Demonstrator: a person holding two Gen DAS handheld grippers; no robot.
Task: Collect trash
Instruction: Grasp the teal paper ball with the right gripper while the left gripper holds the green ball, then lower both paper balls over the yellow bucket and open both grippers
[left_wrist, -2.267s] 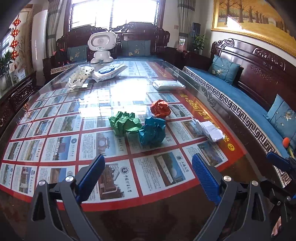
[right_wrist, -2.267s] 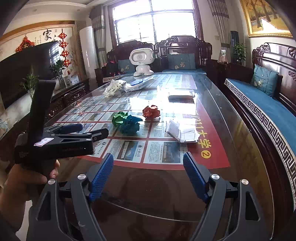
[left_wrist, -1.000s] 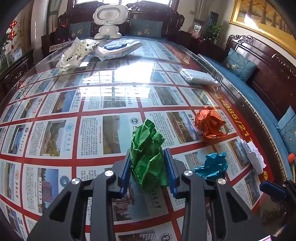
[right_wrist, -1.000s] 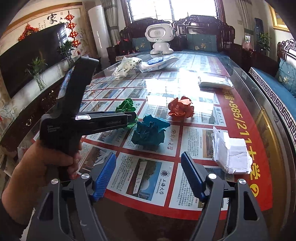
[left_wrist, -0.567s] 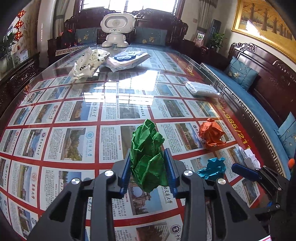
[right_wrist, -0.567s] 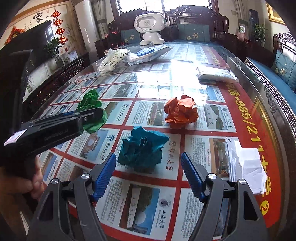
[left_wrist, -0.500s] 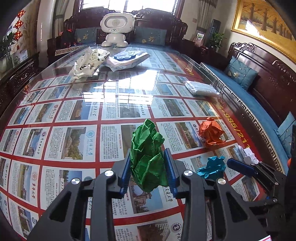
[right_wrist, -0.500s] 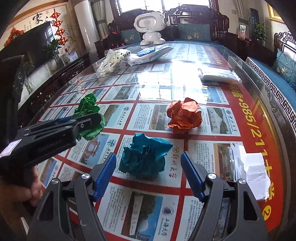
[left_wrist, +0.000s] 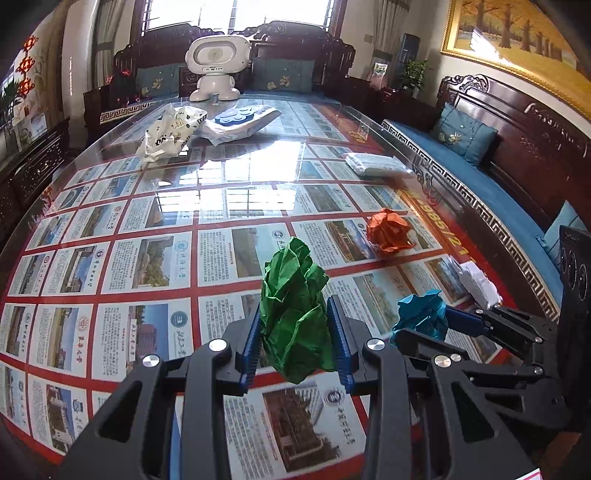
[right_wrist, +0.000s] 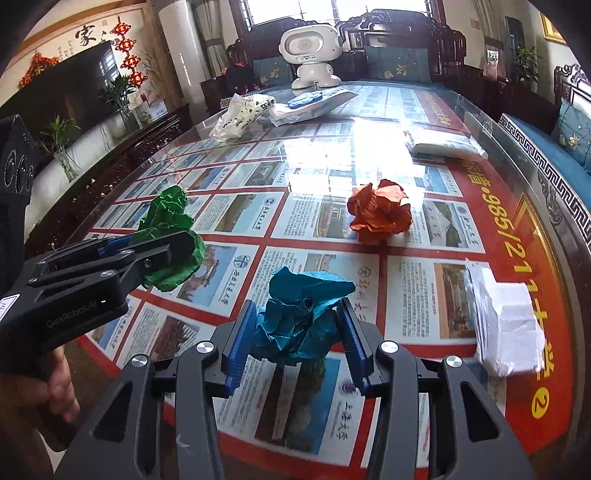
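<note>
On the big glass-topped table, orange crumpled paper ball is untouched. Left gripper is clamped on the green crumpled paper wad, lifted. Right gripper has just been closing around the teal crumpled paper wad, pads touching. Two-ish of three.

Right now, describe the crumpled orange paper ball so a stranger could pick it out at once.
On the long glass-topped table covered with red-bordered picture cards, look toward the red strip with yellow numerals. The crumpled orange paper ball lies free on the cards beside that strip. Unlike the crumpled green paper ball and crumpled teal paper ball, no gripper surrounds it.
</note>
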